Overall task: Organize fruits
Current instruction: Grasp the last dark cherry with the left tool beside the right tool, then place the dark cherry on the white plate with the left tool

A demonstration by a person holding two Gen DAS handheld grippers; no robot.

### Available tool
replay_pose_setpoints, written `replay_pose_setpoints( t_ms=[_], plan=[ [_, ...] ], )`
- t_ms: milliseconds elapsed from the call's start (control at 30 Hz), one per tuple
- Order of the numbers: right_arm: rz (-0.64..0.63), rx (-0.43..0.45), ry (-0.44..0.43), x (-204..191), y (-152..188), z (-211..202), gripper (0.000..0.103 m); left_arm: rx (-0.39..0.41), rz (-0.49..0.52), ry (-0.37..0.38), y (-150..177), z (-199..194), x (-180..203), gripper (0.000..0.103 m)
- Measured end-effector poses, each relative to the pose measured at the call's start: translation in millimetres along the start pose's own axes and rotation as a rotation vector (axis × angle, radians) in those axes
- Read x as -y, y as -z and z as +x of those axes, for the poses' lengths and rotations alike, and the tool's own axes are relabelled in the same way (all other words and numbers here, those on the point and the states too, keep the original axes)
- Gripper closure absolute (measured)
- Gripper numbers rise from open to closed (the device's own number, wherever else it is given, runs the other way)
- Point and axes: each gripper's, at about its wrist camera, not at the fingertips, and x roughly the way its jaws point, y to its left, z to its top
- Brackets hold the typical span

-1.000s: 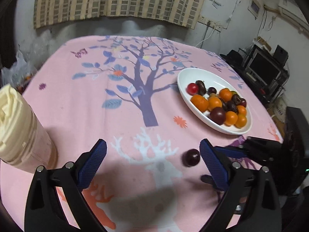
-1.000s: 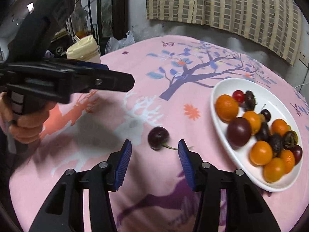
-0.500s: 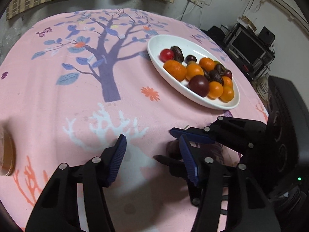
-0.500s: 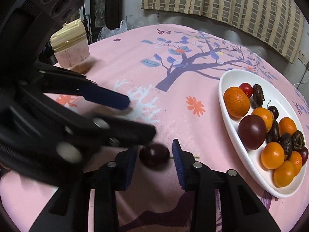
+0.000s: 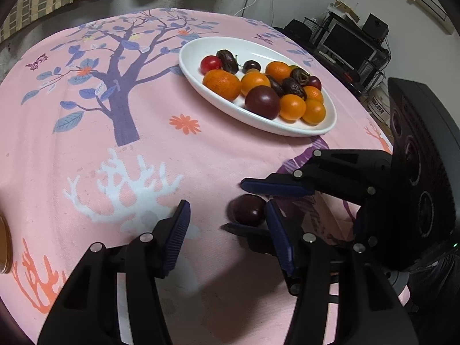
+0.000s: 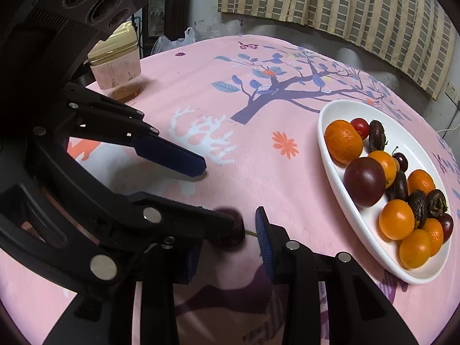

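Note:
A dark cherry (image 5: 248, 210) lies on the pink tablecloth; in the right wrist view (image 6: 234, 230) the left gripper's finger partly hides it. My left gripper (image 5: 228, 231) is open and low over the cloth, the cherry just inside its right finger. My right gripper (image 6: 227, 247) is open, its jaws either side of the cherry with gaps; it shows in the left wrist view (image 5: 253, 205). A white oval plate (image 5: 276, 126) holds oranges, a dark plum, dates, cherries and a red tomato; it also appears in the right wrist view (image 6: 330, 161).
A jar with a cream lid (image 6: 116, 66) stands at the far left of the table. A plastic bag (image 6: 172, 41) lies beyond the table edge. A monitor and shelves (image 5: 348, 47) stand past the table's far right.
Both grippers have closed in on the cherry from opposite sides and dropped lower. The left gripper narrowed its opening from wide to moderate. The cherry has stayed on the cloth.

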Motion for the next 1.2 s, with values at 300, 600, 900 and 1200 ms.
replay_pose_setpoints(
  t_ms=[300,600,900,1200],
  plan=[
    [-0.021,0.003,-0.005,0,10,-8,0.068,-0.005,0.033,0.039,3,1,11,0.059],
    [-0.042,0.006,-0.003,-4,11,-9,0.074,-0.019,-0.014,0.099,3,6,6,0.067],
    [-0.066,0.038,0.022,-9,9,-17,0.076,-0.022,-0.101,0.187,1,4,-6,0.067],
    [-0.002,0.178,0.129,25,-8,-58,0.076,0.045,0.009,0.176,-59,-9,29,0.068]
  ],
)
